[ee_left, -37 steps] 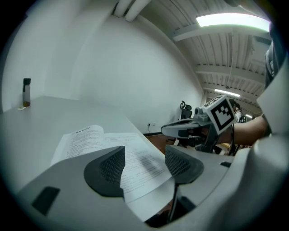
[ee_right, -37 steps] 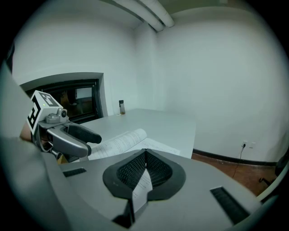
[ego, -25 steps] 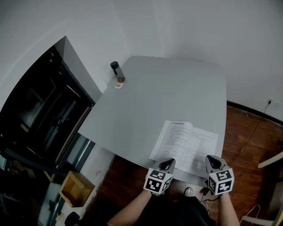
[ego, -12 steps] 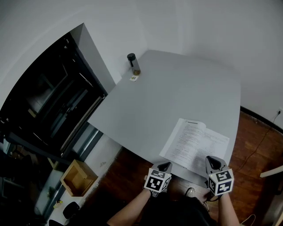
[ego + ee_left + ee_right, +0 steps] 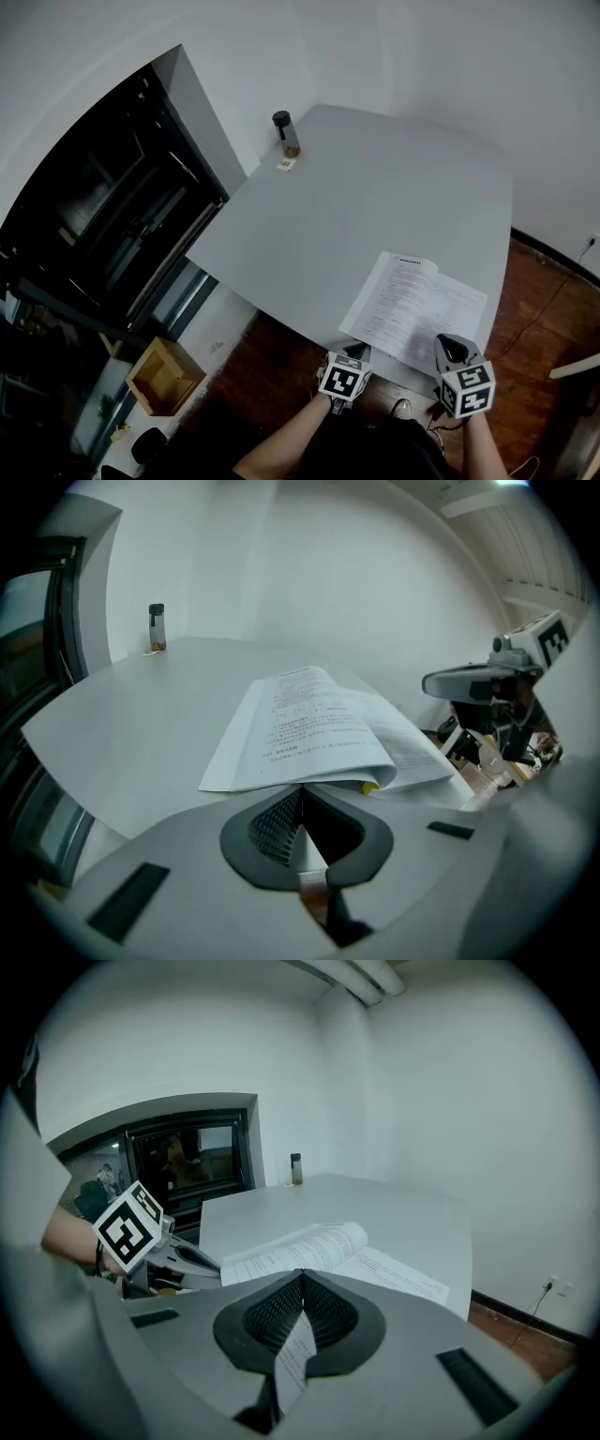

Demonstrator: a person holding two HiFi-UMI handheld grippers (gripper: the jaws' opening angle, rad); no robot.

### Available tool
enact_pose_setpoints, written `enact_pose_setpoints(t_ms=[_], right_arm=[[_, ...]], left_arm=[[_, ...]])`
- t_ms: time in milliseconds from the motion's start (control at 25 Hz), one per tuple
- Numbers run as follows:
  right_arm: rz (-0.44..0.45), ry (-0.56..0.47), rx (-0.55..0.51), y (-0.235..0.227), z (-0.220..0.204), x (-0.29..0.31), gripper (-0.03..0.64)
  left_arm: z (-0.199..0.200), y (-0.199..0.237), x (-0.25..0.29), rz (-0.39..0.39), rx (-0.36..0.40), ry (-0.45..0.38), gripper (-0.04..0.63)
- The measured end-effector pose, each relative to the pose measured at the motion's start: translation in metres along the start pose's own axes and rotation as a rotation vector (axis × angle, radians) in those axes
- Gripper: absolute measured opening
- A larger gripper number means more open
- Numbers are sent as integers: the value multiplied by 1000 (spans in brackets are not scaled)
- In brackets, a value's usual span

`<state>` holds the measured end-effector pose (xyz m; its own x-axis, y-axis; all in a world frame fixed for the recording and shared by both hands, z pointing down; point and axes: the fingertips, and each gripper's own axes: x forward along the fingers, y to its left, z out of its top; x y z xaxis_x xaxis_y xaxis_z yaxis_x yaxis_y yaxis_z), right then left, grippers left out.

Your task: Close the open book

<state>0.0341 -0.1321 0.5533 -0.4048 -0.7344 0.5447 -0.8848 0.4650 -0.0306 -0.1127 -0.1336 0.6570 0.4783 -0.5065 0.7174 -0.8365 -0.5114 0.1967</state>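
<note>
The open book (image 5: 418, 307) lies flat near the table's front edge, its printed pages facing up. My left gripper (image 5: 357, 352) is shut and empty, with its tips at the book's near left corner. In the left gripper view the shut tips (image 5: 302, 787) sit just before the book (image 5: 309, 726), whose left pages arch up, and something yellow (image 5: 370, 787) shows under them. My right gripper (image 5: 449, 345) is also shut and empty, over the book's near right edge. In the right gripper view the right gripper (image 5: 301, 1275) points across the book (image 5: 323, 1249).
A dark bottle (image 5: 286, 134) and a small tag (image 5: 286, 164) stand at the far left corner of the grey table (image 5: 375, 206). A black glass-fronted cabinet (image 5: 103, 234) stands to the left. A wooden box (image 5: 164, 375) sits on the floor below it.
The left gripper has sunk toward the table's front edge at the book's near left corner. The right gripper shifted slightly. The head view has swung, so the table sits further right.
</note>
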Motion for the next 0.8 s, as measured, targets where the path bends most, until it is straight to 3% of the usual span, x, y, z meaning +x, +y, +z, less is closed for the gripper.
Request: enact_pose_setpoints(t_ms=[320,600,800], right_arm=[[-38,-3,9,-11,-5,-8,3],[-47,-19,18,-12,-1,-11,3],[-75,-26,30,-21,-3,-17,3]], left_arm=[[23,-18,-16,-49,39,-133,6],[51,-69,-28,-153,217,-250,6],[66,-101,-32,-229,281,-299,6]])
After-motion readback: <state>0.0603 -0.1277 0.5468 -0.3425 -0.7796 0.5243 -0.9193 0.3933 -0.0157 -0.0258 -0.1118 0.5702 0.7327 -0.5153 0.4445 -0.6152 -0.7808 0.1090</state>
